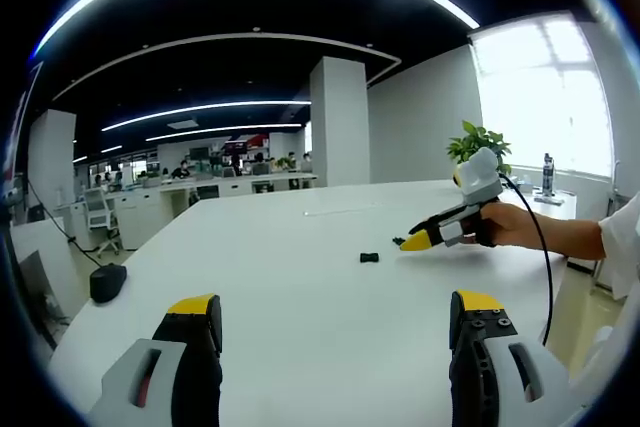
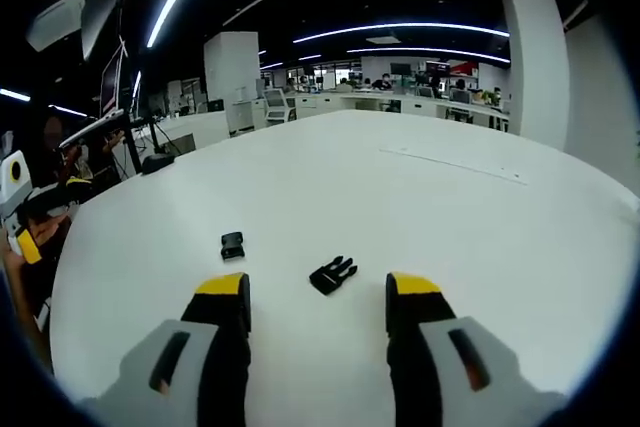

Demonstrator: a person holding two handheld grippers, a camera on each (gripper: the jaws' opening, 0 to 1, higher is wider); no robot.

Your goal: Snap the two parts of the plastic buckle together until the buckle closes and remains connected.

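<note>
Two black buckle parts lie apart on the white table (image 2: 450, 247). The pronged part (image 2: 333, 274) sits just ahead of my right gripper (image 2: 318, 287), between its open yellow-tipped jaws. The socket part (image 2: 232, 245) rests a little further out, to the left of the left jaw. In the left gripper view the socket part (image 1: 369, 257) lies mid-table, and the pronged part (image 1: 398, 242) is a small dark speck at the tip of the right gripper (image 1: 415, 240), which a hand holds. My left gripper (image 1: 335, 307) hovers open and well short of both parts; it also shows as the left gripper (image 2: 25, 237) at the table's far left edge.
A black puck-like object (image 1: 107, 282) sits near the table's left edge, also seen as the black object (image 2: 157, 162). A potted plant (image 1: 478, 142) and a bottle (image 1: 548, 175) stand beyond the right side. A cable (image 1: 545, 267) trails from the right gripper. Desks and people fill the background.
</note>
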